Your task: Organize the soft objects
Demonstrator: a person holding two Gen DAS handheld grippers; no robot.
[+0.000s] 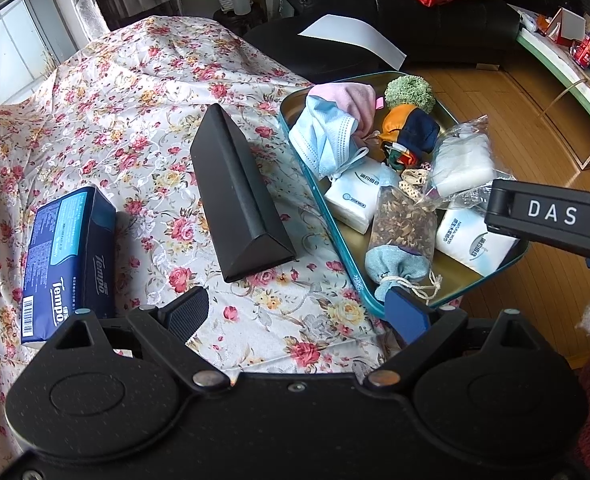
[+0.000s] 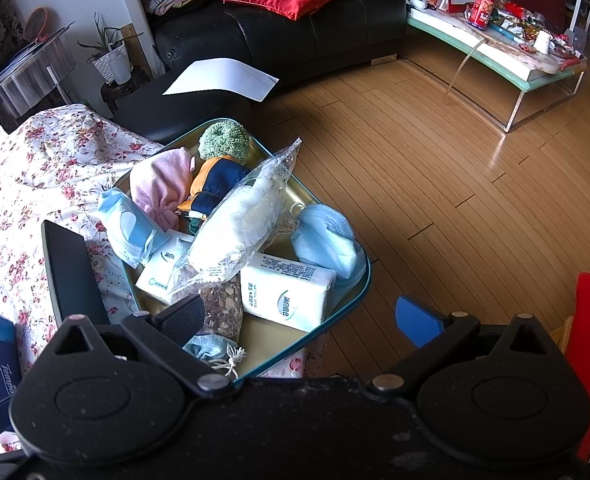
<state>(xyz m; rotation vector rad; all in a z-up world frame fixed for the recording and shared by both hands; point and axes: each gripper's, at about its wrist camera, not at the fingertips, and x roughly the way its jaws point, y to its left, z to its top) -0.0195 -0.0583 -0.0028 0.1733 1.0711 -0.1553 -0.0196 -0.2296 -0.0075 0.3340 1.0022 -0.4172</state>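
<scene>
A teal-rimmed metal tray [image 1: 319,204] [image 2: 369,272] sits at the edge of the floral-covered surface. Piled in it are a pink cloth [image 1: 351,96], blue face masks [image 1: 323,140] [image 2: 327,240], a green scrunchie [image 2: 223,140], an orange and navy pouch [image 1: 411,128], a clear bag of white stuffing [image 2: 239,228], white tissue packs [image 2: 287,296] and a dried-herb sachet [image 1: 403,224]. My left gripper [image 1: 299,316] hovers open over the cloth, left of the tray's near corner. My right gripper [image 2: 301,318] is open above the tray's near end and holds nothing.
On the floral cloth [image 1: 135,120] lie a black triangular box [image 1: 235,196] and a blue Tempo tissue box [image 1: 67,256]. A black housing marked DAS [image 1: 551,216] juts in from the right. Beyond are a black sofa [image 2: 295,36], wooden floor [image 2: 435,200] and a cluttered low table [image 2: 495,52].
</scene>
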